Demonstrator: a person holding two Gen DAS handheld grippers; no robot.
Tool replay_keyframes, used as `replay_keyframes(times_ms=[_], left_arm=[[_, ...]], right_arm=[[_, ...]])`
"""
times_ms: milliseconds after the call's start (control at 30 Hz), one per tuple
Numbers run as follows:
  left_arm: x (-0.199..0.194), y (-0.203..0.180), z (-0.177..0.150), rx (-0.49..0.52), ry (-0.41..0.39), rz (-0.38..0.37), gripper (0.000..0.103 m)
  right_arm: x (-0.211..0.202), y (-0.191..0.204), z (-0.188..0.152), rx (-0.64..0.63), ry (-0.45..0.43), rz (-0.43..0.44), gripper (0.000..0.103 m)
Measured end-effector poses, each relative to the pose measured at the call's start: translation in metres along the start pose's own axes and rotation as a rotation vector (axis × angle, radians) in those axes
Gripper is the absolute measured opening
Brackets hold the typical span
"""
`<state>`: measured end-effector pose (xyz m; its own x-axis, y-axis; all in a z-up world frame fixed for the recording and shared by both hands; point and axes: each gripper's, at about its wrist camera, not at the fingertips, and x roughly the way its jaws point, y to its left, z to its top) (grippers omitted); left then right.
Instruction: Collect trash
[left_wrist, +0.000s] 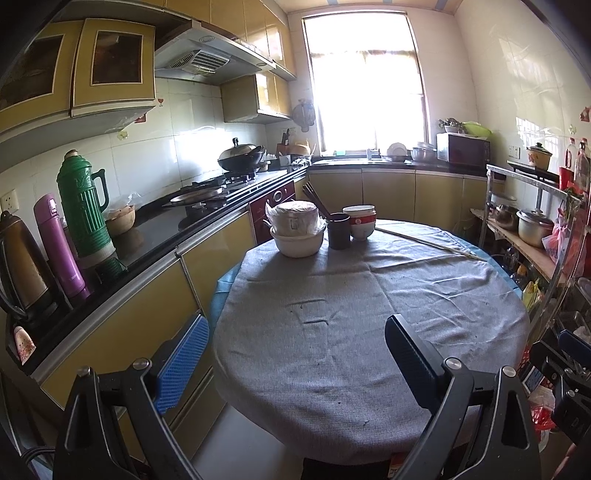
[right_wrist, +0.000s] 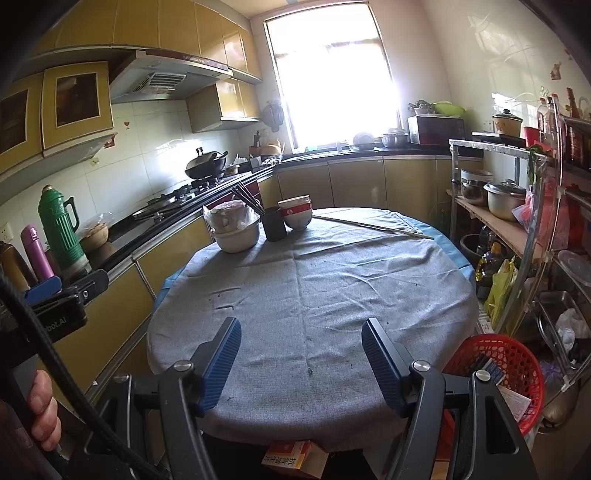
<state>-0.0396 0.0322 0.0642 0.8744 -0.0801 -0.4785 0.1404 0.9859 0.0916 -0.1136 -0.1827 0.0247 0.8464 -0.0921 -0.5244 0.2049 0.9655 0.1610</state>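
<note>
Two tools hover over the cloth-covered bench (right_wrist: 314, 295), both gaping with nothing between the fingers: left tool (left_wrist: 295, 354), right tool (right_wrist: 301, 354). At the far edge stand two stacked white bowls (right_wrist: 236, 236), one dark cup (right_wrist: 274, 223) and two more bowls (right_wrist: 297, 214). The carton (right_wrist: 295, 458), likely trash, lies below the near edge, half hidden, long axis running left to right. One red basket (right_wrist: 498, 365) sits to the right, partly cut off.

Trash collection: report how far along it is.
Done: nothing visibly; the red basket beside the table already holds some items. In hand: nothing; left gripper and right gripper are open and empty. Left: the orange carton below the table edge, possibly trash.
</note>
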Motion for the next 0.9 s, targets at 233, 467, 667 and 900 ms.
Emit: replay_keyframes(times_ms=[233,467,667,900], left_arm=[[0.0,0.0,-0.001,0.0,0.002,-0.003,0.096],[0.001,0.0,0.0,0.0,0.007,-0.002,0.096],[0.006,0.0,-0.001,0.004,0.016,0.005,0.096],[0.016,0.002,-0.003,0.005,0.036,0.023,0.096]], right_arm=[[0.001,0.0,0.0,-0.001,0.0,0.001,0.071],[0.002,-0.001,-0.001,-0.001,0.003,0.0,0.071],[0.007,0.0,0.0,-0.003,0.01,0.002,0.071],[0.021,0.0,0.006,-0.012,0.021,0.004,0.071]])
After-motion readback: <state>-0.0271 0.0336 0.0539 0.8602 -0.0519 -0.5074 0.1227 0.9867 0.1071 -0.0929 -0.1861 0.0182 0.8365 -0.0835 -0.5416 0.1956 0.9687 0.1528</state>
